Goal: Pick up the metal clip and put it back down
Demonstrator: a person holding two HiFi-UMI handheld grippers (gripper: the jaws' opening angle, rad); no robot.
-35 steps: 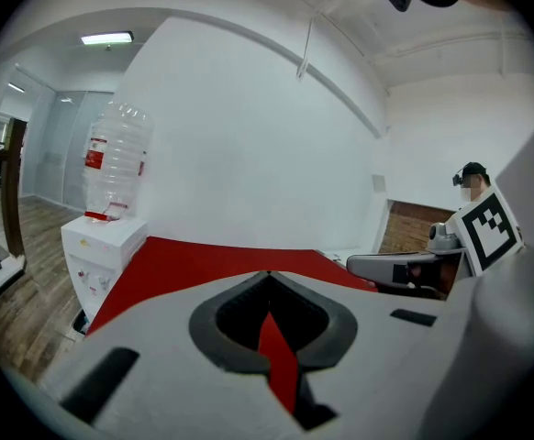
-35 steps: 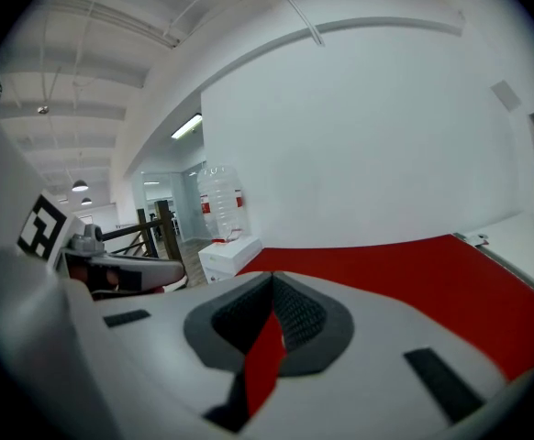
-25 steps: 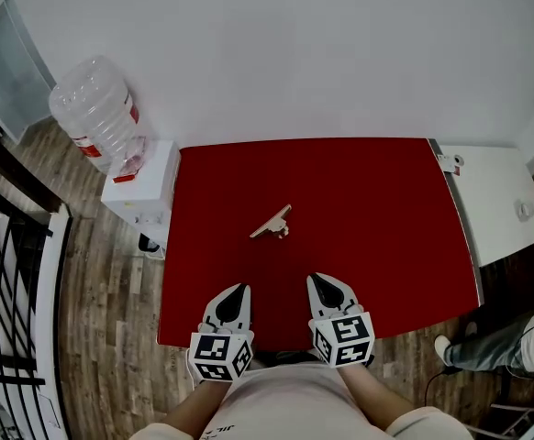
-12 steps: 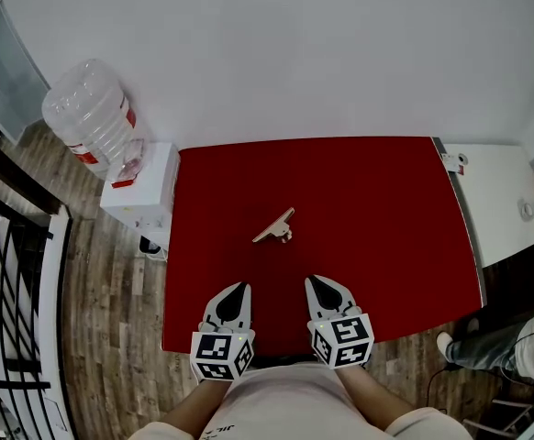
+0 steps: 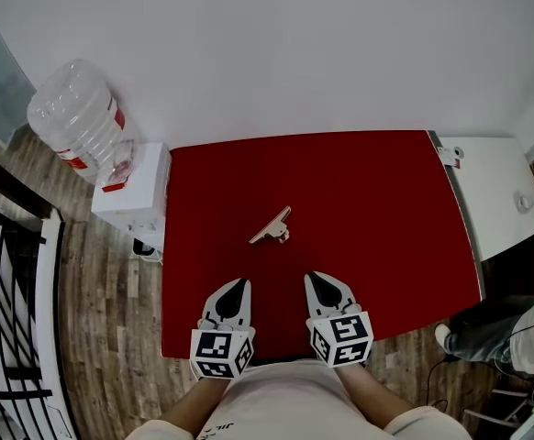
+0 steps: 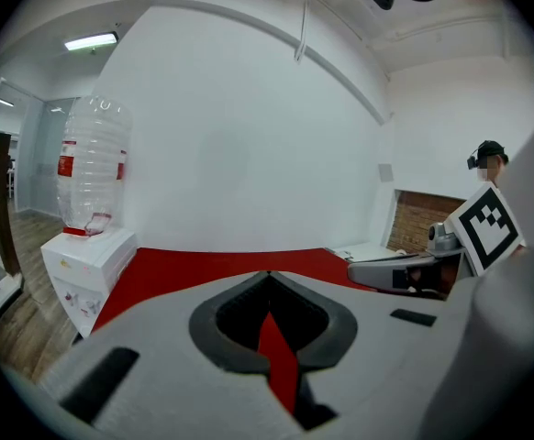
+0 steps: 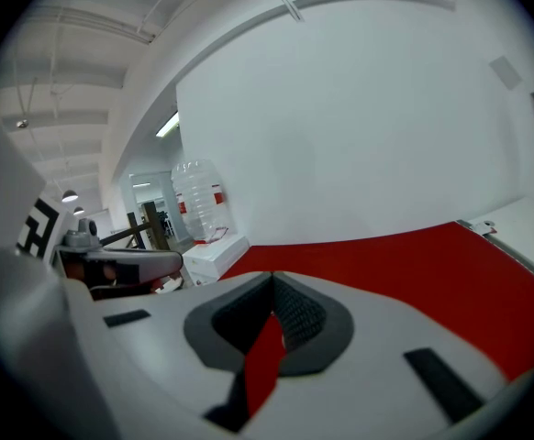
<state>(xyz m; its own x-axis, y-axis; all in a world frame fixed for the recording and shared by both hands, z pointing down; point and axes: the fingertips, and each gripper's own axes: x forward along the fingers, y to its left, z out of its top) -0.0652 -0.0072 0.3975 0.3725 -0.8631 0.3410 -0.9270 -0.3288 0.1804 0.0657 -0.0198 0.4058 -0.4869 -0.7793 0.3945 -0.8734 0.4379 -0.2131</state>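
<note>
A pale metal clip (image 5: 273, 225) lies alone near the middle of the red table (image 5: 377, 209). My left gripper (image 5: 239, 285) and right gripper (image 5: 316, 278) hover side by side over the table's near edge, well short of the clip. Both point toward it. Each has its jaws together at the tips with nothing between them. In the left gripper view the shut gripper (image 6: 268, 275) fills the lower frame and hides the clip. The right gripper view shows the same: shut gripper (image 7: 272, 277) and red cloth beyond, no clip visible.
A water dispenser with a clear bottle (image 5: 82, 117) stands off the table's left side. A white table (image 5: 496, 191) adjoins the right edge. A white wall runs behind. A person's leg (image 5: 487, 333) shows at the lower right, a black railing (image 5: 10, 282) at the left.
The head view has shifted slightly, so the dispenser and railing sit further left. Both grippers stay in the same spot near the table's front edge, shut, and the clip has not moved.
</note>
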